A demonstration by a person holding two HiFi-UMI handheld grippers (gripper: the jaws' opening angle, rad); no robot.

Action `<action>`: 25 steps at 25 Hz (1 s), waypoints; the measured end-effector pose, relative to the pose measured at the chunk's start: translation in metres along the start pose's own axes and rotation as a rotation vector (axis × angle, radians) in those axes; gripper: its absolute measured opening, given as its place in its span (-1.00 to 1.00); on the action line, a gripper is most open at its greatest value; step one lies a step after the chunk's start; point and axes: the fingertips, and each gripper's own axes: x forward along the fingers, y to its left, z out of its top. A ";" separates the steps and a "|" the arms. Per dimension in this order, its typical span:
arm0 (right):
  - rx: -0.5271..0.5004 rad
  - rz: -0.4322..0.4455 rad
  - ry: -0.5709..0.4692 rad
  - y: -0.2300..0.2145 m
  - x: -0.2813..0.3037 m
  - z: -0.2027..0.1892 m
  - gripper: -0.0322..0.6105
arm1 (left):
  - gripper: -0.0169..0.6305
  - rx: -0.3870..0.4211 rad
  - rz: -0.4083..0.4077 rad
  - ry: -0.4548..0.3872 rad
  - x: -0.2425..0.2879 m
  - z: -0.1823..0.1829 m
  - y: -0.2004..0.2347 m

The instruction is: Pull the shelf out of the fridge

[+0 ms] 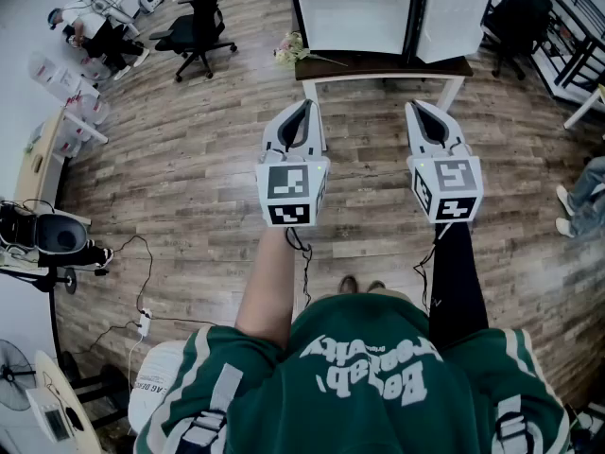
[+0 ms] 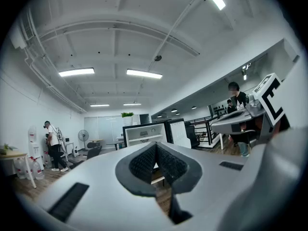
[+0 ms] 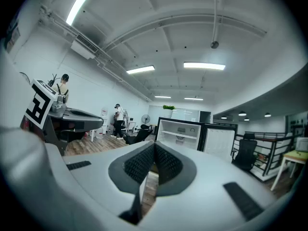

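Task status: not started. The fridge (image 1: 354, 8) is standing at the top centre of the head view with its door (image 1: 456, 17) swung open to the right. A low table (image 1: 383, 66) is sitting just in front of it. The shelf (image 3: 179, 135) is showing in the right gripper view as a white ledge across the upper part of the cabinet, seated inside and not drawn forward. All of the pull is left to do: approach, reach in, grip the shelf's front edge, slide it out.

Left gripper (image 1: 301, 112): pointing toward the fridge from the middle of the head view, well apart from it. In its own view the ribbed pads are pressing together tip to tip, with nothing between them and nothing touching them.

Right gripper (image 1: 423, 110): hanging beside the left one at about the same height in the frame, also well short of the fridge. Its jaws are closed against each other and empty.

Judgement: both will need opening before either can take the shelf edge.
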 end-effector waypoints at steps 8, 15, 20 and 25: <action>-0.030 0.014 -0.017 0.011 0.000 0.005 -0.88 | -0.90 0.008 -0.018 -0.002 -0.003 0.001 0.003; -0.018 0.010 -0.035 0.012 0.000 0.003 -0.87 | -0.90 0.013 -0.022 -0.022 -0.003 0.001 0.006; -0.033 0.022 -0.060 0.010 0.008 0.003 -0.88 | -0.90 0.005 -0.014 -0.032 0.004 -0.005 0.010; -0.026 0.020 -0.065 0.001 0.027 -0.003 -0.88 | -0.90 0.006 -0.009 -0.044 0.023 -0.009 0.015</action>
